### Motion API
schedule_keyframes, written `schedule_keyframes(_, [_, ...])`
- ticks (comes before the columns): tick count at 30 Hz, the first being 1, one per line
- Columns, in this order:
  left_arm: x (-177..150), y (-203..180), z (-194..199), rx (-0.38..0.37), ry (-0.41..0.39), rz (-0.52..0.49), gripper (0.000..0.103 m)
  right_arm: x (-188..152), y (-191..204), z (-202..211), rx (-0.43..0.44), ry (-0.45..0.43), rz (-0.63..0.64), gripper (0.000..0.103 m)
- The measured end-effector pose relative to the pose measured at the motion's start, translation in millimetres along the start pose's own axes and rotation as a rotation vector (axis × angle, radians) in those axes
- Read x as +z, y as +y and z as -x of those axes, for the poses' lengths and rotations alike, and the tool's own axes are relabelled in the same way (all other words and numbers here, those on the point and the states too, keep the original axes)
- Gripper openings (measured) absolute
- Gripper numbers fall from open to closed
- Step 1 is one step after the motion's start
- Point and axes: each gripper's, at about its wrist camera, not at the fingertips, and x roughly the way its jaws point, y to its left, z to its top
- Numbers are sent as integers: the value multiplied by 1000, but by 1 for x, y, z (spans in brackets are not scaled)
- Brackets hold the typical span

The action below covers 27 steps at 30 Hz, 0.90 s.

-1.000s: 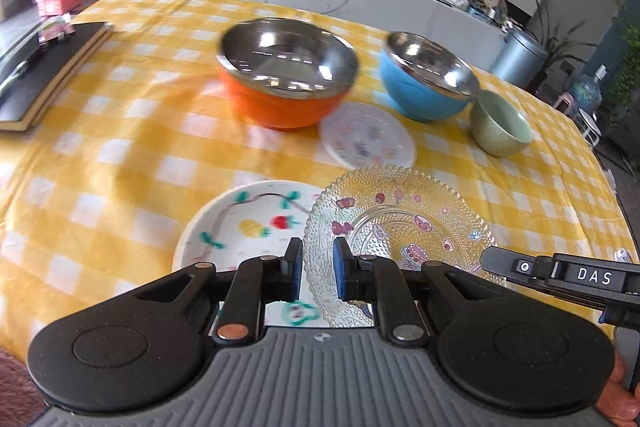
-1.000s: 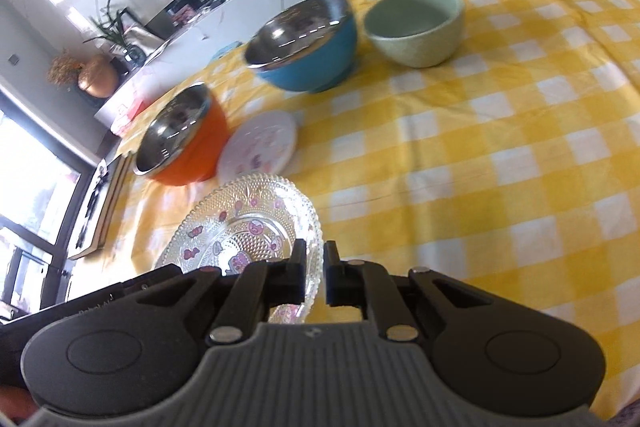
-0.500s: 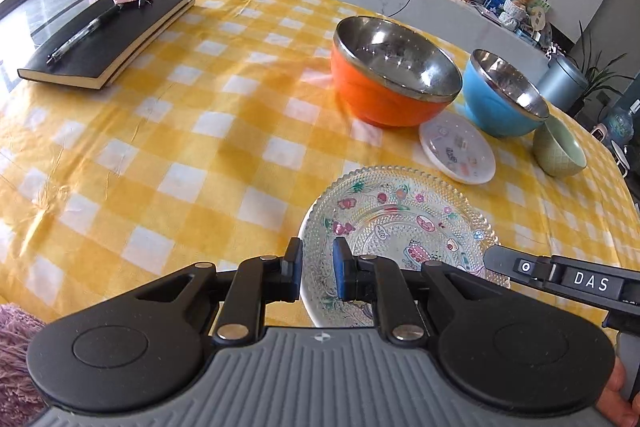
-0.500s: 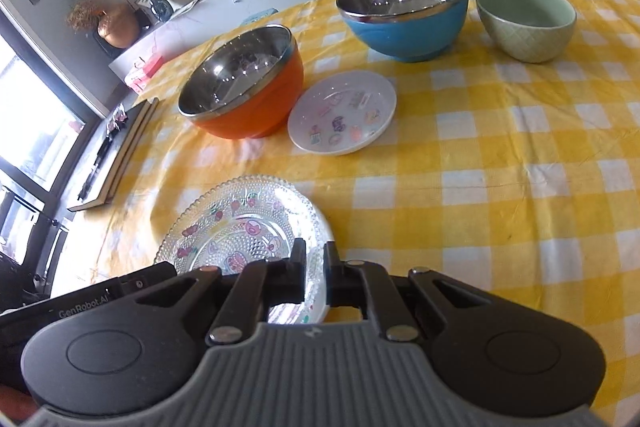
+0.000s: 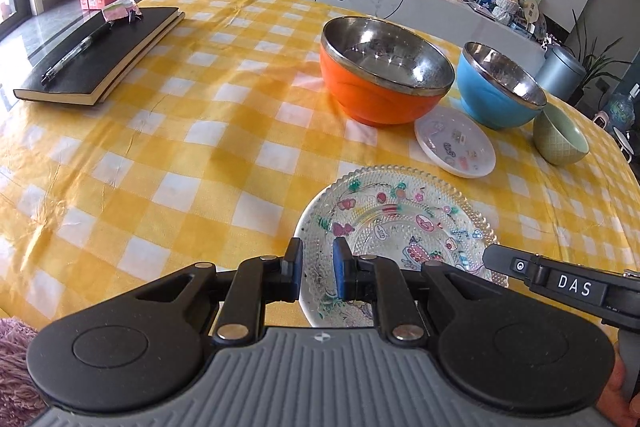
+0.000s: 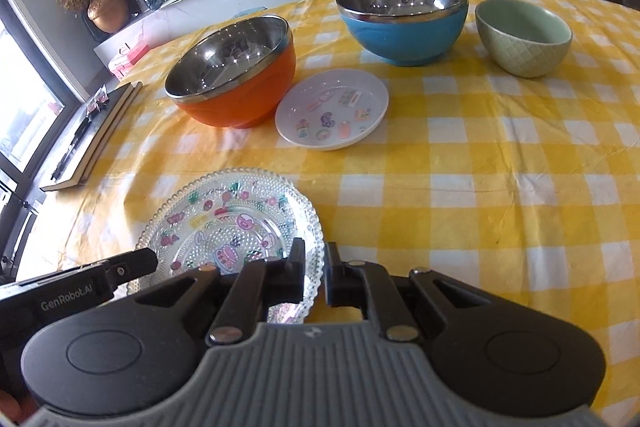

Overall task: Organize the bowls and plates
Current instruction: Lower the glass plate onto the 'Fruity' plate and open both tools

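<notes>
Hovering with the left gripper (image 5: 316,269) drawn nearly closed, just a slim gap between the pads and nothing caught in it, low over the near-left rim of the glass plate (image 5: 400,223). Mirroring that with the right gripper (image 6: 314,273), likewise almost pinched together and empty, over the same plate's near-right rim. Finding that plate flat on the yellow checked tablecloth (image 5: 180,147), nearest of all the dishes; perhaps resting on a paler plate, going by a whitish edge below, though impossible to confirm. Further out, meeting the small white plate (image 5: 454,147) just beside the orange bowl (image 5: 384,83) and apart from the glass one, then the blue bowl (image 5: 500,87) and the green bowl (image 5: 560,137) off to the right, all 3 upright and none nested. Far left, well apart, spotting a black notebook (image 5: 100,55) with a pen (image 5: 72,55) on top. Judging the step as plate stacking, roughly midway. Next, most likely: open 1 gripper, turn it edge-on to the small plate's thin rim, lift clear of the orange bowl, and set it down centred and gently on the glass. After that, nest the bowls by size.
</notes>
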Motion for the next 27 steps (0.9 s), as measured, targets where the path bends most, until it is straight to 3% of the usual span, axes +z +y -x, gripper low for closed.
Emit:
schedule_keyframes(16, [-4,-11,-2,69,-30,-91,18,-3,11,1,-46,-46,92,8])
schedule_keyframes(19, [-4,-10,2,65,-41,-73,23,-1,8,7,-50,-68,79,10])
schedule_keyframes(22, [-2,-12,11,65,-75,-70,29,0,2,17,-54,-100,59,27])
schedule_keyframes(25, [0,-21,19,77,-109,-83,36,0,-6,29,-54,-140,34,31])
schedule_keyframes(27, [0,-29,23,100,-135,-104,36,0,-12,37,-70,-171,21,39])
